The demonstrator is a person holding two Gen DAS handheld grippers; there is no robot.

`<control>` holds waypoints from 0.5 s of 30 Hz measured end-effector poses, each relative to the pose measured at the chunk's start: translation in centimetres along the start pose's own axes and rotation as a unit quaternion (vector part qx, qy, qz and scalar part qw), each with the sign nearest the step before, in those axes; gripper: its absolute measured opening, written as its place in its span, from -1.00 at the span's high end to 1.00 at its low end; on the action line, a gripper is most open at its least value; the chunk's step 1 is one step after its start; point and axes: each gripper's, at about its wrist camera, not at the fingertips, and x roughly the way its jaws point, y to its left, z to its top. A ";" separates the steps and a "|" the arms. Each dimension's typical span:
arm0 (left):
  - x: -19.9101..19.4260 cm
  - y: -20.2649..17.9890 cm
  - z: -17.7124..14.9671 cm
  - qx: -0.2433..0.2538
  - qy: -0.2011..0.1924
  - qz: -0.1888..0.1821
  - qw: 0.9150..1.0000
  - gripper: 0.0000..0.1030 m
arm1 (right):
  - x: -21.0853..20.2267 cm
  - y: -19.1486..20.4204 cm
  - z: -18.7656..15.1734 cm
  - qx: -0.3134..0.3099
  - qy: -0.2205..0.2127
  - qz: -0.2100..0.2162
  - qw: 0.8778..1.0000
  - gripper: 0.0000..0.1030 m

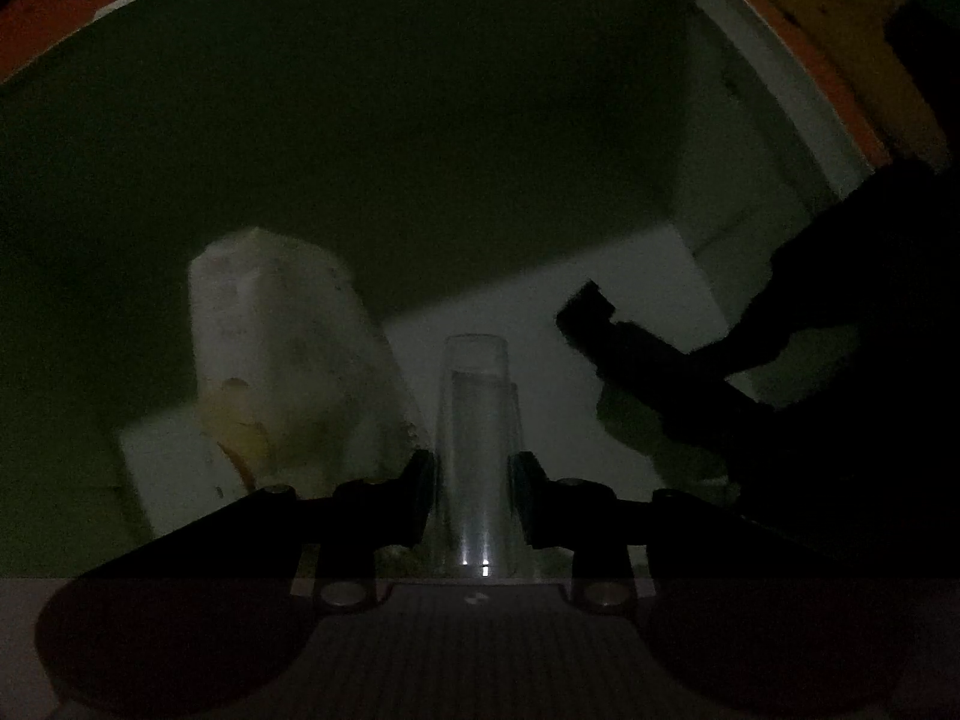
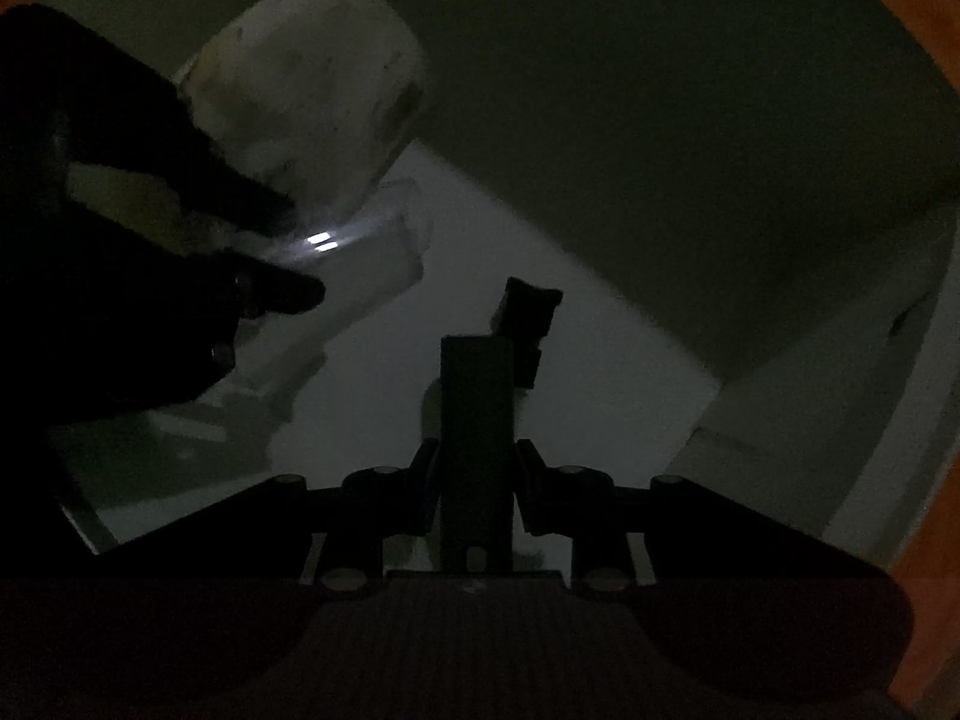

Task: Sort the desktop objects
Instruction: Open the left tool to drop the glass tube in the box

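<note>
The scene is very dark. My left gripper (image 1: 473,474) is shut on a clear plastic tube (image 1: 475,420) that points forward over a white box floor (image 1: 540,324). My right gripper (image 2: 475,468) is shut on a dark rectangular bar (image 2: 477,420) with a small dark block (image 2: 528,312) at its far end. In the right wrist view the left gripper (image 2: 288,246) shows at the left, still holding the clear tube (image 2: 366,264). In the left wrist view the right gripper (image 1: 690,384) and its dark bar (image 1: 606,324) reach in from the right.
A white, smudged cup-like container (image 1: 270,348) lies beside the tube and also shows in the right wrist view (image 2: 312,96). Both grippers are inside a white-floored box with dark green walls (image 1: 360,150). An orange rim (image 2: 924,540) runs along the edge.
</note>
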 end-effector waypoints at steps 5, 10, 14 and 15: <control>0.0 -0.4 0.2 0.012 0.007 0.011 1.000 0.46 | 0.6 0.1 0.0 -0.003 0.006 -0.002 1.000 0.38; -0.2 0.0 0.1 -0.001 0.003 0.010 1.000 0.01 | 0.7 0.3 0.0 -0.007 0.003 -0.009 1.000 0.32; -0.5 0.2 0.1 -0.008 -0.007 0.012 1.000 -0.36 | 0.3 0.0 0.2 0.001 0.000 -0.004 1.000 0.33; -0.6 0.2 0.1 -0.010 -0.009 0.013 1.000 -0.40 | 0.1 0.0 0.3 0.003 -0.003 -0.005 1.000 0.32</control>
